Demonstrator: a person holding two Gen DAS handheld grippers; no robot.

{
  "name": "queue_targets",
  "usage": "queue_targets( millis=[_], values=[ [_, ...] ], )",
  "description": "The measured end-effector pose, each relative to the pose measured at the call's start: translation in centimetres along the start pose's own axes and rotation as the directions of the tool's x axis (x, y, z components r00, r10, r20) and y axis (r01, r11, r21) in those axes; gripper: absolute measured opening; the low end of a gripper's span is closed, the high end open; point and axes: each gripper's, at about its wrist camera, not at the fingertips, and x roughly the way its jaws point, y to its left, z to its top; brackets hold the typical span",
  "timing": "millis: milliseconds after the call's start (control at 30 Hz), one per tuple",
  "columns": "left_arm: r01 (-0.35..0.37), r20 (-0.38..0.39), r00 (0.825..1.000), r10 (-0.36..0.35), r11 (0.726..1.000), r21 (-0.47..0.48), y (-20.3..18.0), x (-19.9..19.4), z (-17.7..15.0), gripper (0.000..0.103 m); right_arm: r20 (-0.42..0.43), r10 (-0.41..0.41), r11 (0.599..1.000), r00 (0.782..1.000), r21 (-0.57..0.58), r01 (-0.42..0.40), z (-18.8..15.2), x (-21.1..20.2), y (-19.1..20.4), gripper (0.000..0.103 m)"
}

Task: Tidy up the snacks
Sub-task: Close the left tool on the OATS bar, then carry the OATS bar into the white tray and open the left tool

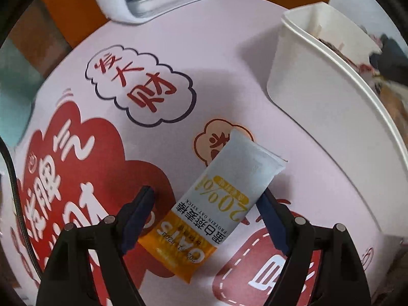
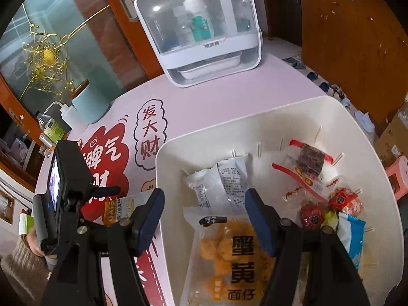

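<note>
The left gripper is spread over an oat bar packet lying flat on the pink printed table mat; whether its pads touch the wrapper cannot be told. The right gripper is spread above the white bin, nothing pinched. Snack packets inside are partly hidden by its fingers and cut off at the frame's lower edge.
</note>
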Motion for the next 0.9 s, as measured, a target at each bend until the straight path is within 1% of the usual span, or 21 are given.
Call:
queue_targets(
  millis=[33, 67, 100, 133, 167, 200, 300, 400, 433, 500, 600, 667, 767, 833, 900],
  values=[
    [0.010, -0.004, 1.000, -0.010, 1.000, -0.026, 0.2, 0.1, 0.0, 0.081, -0.001, 0.002, 1.000, 1.000, 0.000, -0.002, -0.1, 0.0, 0.0, 0.066],
    [0.001, -0.007, 1.000, -0.001, 0.999, -0.046, 0.3, 0.1, 0.0, 0.080, 0.000, 0.003, 1.000, 1.000, -0.005, -0.003, -0.3, -0.1, 0.2, 0.066],
    [-0.001, -0.007, 1.000, 0.001, 0.998, -0.066, 0.3, 0.0, -0.1, 0.074, 0.001, 0.004, 1.000, 1.000, -0.007, -0.004, -0.4, -0.1, 0.2, 0.066],
    [-0.008, 0.000, 1.000, 0.008, 0.996, -0.086, 0.3, -0.3, -0.2, 0.063, 0.000, 0.006, 1.000, 1.000, -0.008, -0.006, -0.5, -0.2, 0.3, 0.066],
    [-0.012, 0.001, 1.000, 0.012, 0.994, -0.105, 0.3, -0.4, -0.3, 0.056, -0.002, 0.008, 1.000, 1.000, -0.008, -0.008, -0.7, -0.2, 0.3, 0.066],
    [-0.015, 0.000, 1.000, 0.016, 0.991, -0.130, 0.3, -0.7, -0.4, 0.045, -0.005, 0.008, 1.000, 1.000, -0.008, -0.008, -0.8, -0.3, 0.3, 0.066],
    [0.004, -0.005, 1.000, -0.005, 0.977, -0.215, 0.5, -1.1, -1.1, 0.040, -0.004, 0.007, 1.000, 1.000, -0.008, -0.007, -1.3, -0.9, 0.3, 0.066],
    [0.006, -0.004, 1.000, -0.007, 0.963, -0.270, 0.0, -1.5, -1.9, 0.038, 0.007, 0.000, 1.000, 1.000, -0.009, 0.000, -1.8, -2.0, 0.0, 0.066],
    [0.004, 0.004, 1.000, -0.003, 0.955, -0.296, -0.3, -2.0, -2.6, 0.038, 0.011, -0.002, 1.000, 1.000, -0.006, 0.002, -2.1, -2.6, -0.1, 0.066],
    [0.025, 0.016, 1.000, -0.021, 0.943, -0.333, -0.7, -2.8, -3.4, 0.038, 0.014, -0.008, 1.000, 1.000, -0.002, 0.008, -2.6, -3.4, -0.4, 0.066],
    [0.056, 0.063, 0.997, -0.035, 0.927, -0.370, -1.9, -5.7, -4.8, 0.038, 0.029, -0.014, 1.000, 0.999, 0.000, 0.014, -3.6, -5.0, -0.8, 0.066],
    [0.075, 0.112, 0.993, -0.036, 0.926, -0.369, -3.3, -8.7, -5.3, 0.038, 0.048, -0.027, 1.000, 0.999, -0.004, 0.027, -4.3, -6.3, -1.2, 0.066],
    [0.105, 0.199, 0.979, -0.037, 0.934, -0.342, -5.6, -13.9, -5.3, 0.038, 0.080, -0.037, 0.999, 0.996, 0.004, 0.036, -5.1, -8.5, -2.1, 0.066],
    [0.132, 0.262, 0.964, -0.047, 0.940, -0.316, -7.3, -17.1, -5.0, 0.038, 0.102, -0.040, 0.999, 0.994, 0.017, 0.039, -5.3, -9.8, -2.7, 0.066],
    [0.160, 0.337, 0.940, -0.058, 0.946, -0.283, -9.4, -20.7, -4.4, 0.038, 0.136, -0.049, 0.998, 0.990, 0.033, 0.045, -5.6, -11.5, -3.4, 0.066]
  ],
)
